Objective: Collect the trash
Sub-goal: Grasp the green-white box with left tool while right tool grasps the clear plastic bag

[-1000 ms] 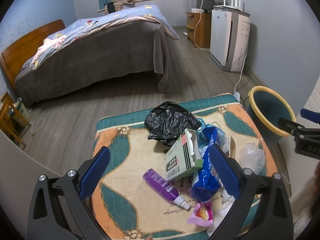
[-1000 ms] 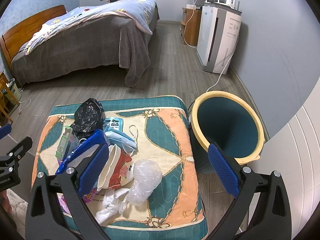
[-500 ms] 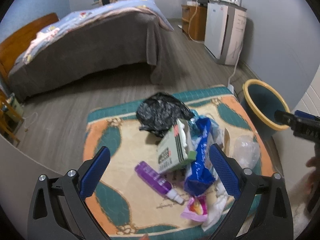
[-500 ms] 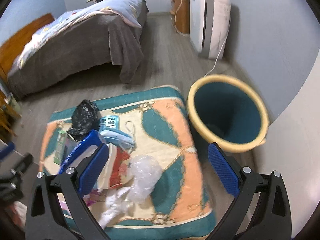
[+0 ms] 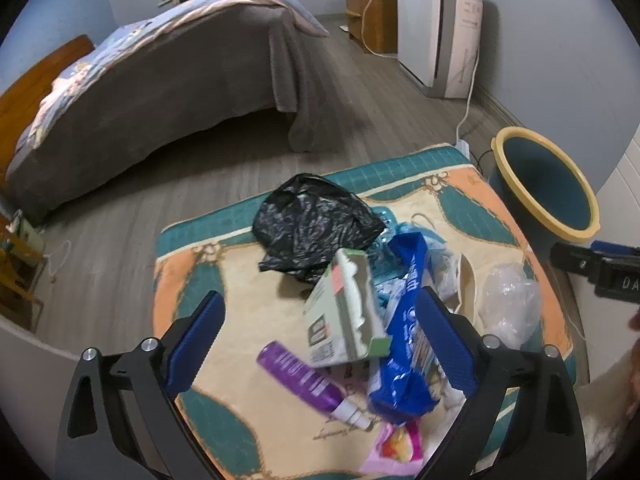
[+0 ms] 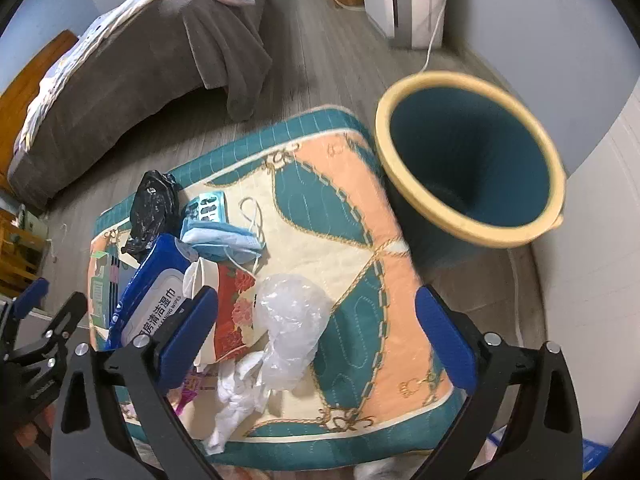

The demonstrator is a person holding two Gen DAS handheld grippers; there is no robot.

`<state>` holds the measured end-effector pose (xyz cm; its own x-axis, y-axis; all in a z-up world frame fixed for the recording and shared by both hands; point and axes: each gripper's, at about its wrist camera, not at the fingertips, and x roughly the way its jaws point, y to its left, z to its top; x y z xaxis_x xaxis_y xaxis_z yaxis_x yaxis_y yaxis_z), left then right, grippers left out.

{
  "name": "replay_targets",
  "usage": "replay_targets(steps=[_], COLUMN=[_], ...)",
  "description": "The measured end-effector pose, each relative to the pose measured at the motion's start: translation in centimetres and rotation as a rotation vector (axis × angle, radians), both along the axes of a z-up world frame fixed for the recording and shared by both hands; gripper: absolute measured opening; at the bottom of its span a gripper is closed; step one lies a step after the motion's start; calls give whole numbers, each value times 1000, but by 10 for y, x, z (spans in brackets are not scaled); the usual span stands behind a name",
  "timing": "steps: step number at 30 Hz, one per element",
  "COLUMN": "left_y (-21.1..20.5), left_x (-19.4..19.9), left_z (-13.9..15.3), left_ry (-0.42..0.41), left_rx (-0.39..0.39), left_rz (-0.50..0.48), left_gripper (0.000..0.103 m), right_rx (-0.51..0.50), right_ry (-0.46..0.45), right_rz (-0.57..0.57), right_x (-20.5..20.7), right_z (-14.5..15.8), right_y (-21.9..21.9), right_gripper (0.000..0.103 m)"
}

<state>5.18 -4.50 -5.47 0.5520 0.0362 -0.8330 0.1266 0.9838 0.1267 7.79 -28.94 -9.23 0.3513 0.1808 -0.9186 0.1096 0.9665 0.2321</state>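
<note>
Trash lies piled on a patterned mat (image 5: 464, 196) (image 6: 352, 184): a black plastic bag (image 5: 312, 224) (image 6: 154, 204), a green-white carton (image 5: 340, 316), a purple bottle (image 5: 300, 376), a blue wipes pack (image 5: 408, 340) (image 6: 152, 292), a clear plastic wad (image 5: 508, 308) (image 6: 292, 316), a face mask (image 6: 224, 236), white tissue (image 6: 236, 396). A teal bin with a yellow rim (image 5: 548, 184) (image 6: 472, 156) stands right of the mat. My left gripper (image 5: 320, 344) is open above the carton and bottle. My right gripper (image 6: 316, 332) is open above the clear wad.
A bed with a grey blanket (image 5: 168, 76) stands behind the mat. A white air purifier (image 5: 440, 28) with a cord and a wooden cabinet (image 5: 368, 12) stand at the back right wall. Wooden furniture (image 5: 16, 272) is at the left. Bare wood floor lies between mat and bed.
Both grippers have tilted down and moved closer to the mat. The trash and the bin now fill more of both views. Both jaws stay open.
</note>
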Motion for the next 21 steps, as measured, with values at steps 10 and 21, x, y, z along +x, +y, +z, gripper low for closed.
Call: replay_targets(steps=[10,21], left_y=[-1,18], left_x=[22,32], left_z=[-29,-50], left_ry=[127,232], left_rx=[0,-88], left_rz=[15,68], left_gripper=[65,28], right_rx=[-53,-39], right_ry=[76,151], right_rz=[125,158], right_x=[9,16], right_z=[-30,-49], right_y=[33,41], right_gripper=[74,39])
